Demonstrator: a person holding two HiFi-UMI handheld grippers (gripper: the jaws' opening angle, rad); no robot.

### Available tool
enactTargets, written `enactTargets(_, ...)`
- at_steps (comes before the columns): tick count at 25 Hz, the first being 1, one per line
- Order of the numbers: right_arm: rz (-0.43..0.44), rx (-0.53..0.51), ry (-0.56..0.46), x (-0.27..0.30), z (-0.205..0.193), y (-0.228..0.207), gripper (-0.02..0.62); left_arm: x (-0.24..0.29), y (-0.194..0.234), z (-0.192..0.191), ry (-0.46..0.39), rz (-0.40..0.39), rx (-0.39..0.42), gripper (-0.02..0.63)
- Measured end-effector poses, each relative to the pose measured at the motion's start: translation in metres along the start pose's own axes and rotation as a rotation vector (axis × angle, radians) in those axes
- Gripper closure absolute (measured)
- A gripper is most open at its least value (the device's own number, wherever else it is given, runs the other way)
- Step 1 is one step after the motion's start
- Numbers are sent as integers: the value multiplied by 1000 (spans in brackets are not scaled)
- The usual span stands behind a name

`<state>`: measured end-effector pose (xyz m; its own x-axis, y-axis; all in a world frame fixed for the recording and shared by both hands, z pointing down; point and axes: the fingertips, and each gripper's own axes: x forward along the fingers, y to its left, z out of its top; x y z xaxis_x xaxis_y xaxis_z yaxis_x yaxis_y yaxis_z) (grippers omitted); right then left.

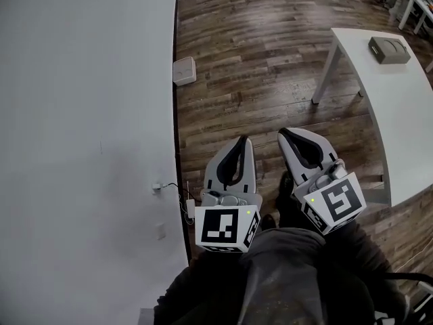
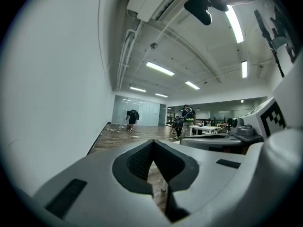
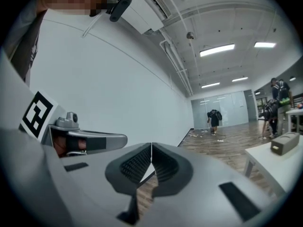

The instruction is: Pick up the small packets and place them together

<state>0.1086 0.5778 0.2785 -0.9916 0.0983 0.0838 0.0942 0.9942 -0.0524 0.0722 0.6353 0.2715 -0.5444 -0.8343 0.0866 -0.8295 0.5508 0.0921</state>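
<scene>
No small packets show in any view. In the head view my left gripper [image 1: 241, 141] and right gripper [image 1: 285, 134] hang side by side over the wooden floor, held close in front of the person's legs. Both point away from the body. The left gripper [image 2: 152, 142] has its jaws pressed together with nothing between them. The right gripper [image 3: 151, 146] is likewise shut and empty. Each gripper view catches the other gripper beside it.
A white wall [image 1: 81, 114] runs along the left. A white table [image 1: 399, 114] stands at the right with a grey box [image 1: 389, 49] on it. A small white device [image 1: 184, 71] lies on the floor by the wall. Several people [image 2: 132, 118] stand far down the room.
</scene>
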Motion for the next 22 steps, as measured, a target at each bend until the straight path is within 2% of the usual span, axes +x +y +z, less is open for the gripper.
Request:
enactTargets(6,-22,37,8,27,-1,-65,591,72,-10,1,43,-27,18,603)
enactTargets(13,-43,66,-21,57,15,-138,591,150,-24,17,66,-62,59,603)
enactTargets(22,-14,91,-37,101,19,-185,591,207,-11,23,78,-30,76,603)
